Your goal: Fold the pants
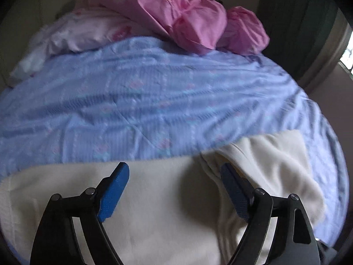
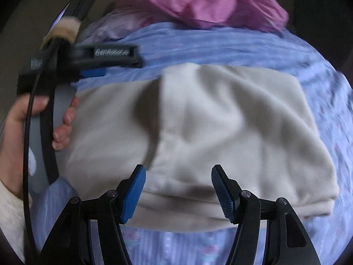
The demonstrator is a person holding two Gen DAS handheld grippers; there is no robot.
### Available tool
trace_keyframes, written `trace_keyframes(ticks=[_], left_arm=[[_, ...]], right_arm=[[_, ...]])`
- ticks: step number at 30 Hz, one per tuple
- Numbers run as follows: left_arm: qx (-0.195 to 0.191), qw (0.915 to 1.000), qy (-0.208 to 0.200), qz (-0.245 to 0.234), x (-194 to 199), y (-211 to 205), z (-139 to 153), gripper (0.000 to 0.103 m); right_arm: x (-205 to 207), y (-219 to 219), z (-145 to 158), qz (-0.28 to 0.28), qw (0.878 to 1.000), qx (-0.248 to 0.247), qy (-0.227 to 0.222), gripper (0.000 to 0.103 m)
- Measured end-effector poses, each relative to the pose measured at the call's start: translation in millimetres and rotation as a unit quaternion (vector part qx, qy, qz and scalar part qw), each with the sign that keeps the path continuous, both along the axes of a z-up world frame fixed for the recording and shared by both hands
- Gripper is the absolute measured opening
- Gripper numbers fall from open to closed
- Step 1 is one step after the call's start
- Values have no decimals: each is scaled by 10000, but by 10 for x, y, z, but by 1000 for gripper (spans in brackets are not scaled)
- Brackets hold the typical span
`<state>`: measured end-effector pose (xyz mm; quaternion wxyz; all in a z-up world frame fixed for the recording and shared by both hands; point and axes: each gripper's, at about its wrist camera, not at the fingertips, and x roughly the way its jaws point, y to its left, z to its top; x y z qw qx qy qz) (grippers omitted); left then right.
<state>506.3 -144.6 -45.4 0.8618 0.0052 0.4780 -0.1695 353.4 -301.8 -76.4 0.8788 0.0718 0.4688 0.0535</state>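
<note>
Cream pants (image 2: pixel 220 128) lie folded into a wide bundle on a blue patterned bedspread (image 2: pixel 220 44). In the left wrist view the same pants (image 1: pixel 165 209) fill the lower part of the picture. My left gripper (image 1: pixel 175 172) stands open just above the cloth, with nothing pinched between its blue pads. My right gripper (image 2: pixel 178 172) hovers open over the near edge of the bundle, nothing between its pads. The left gripper (image 2: pixel 94 61) also shows in the right wrist view, at the bundle's far left end, held by a hand (image 2: pixel 64 128).
A crumpled pink cloth (image 1: pixel 187 17) and a pale pillow (image 1: pixel 81 33) lie at the far end of the bed. A dark curtain and a window edge (image 1: pixel 346 50) stand to the right. The bedspread (image 1: pixel 132 101) stretches out beyond the pants.
</note>
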Motion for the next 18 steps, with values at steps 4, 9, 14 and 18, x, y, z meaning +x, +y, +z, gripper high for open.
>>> trace_keyframes(ticks=[4,9,14,18], left_arm=[[-402,9982,385,-223,-101,-22,-40,85],[-241,9988,342,-263,-259,47,-82,85],[-130,9982,481,-319,-262,61,-209,85],[-268,9973,577,-362,-291,47,-247,85]], right_arm=[[-46,270,-27,493,9985,-145,-186,63],[-135,406,-151,815,9957,-430,-84,63],[-180,377,-272,935,9945,-476,-18,63],[-206,402,-303,943,9936,-617,-105,50]])
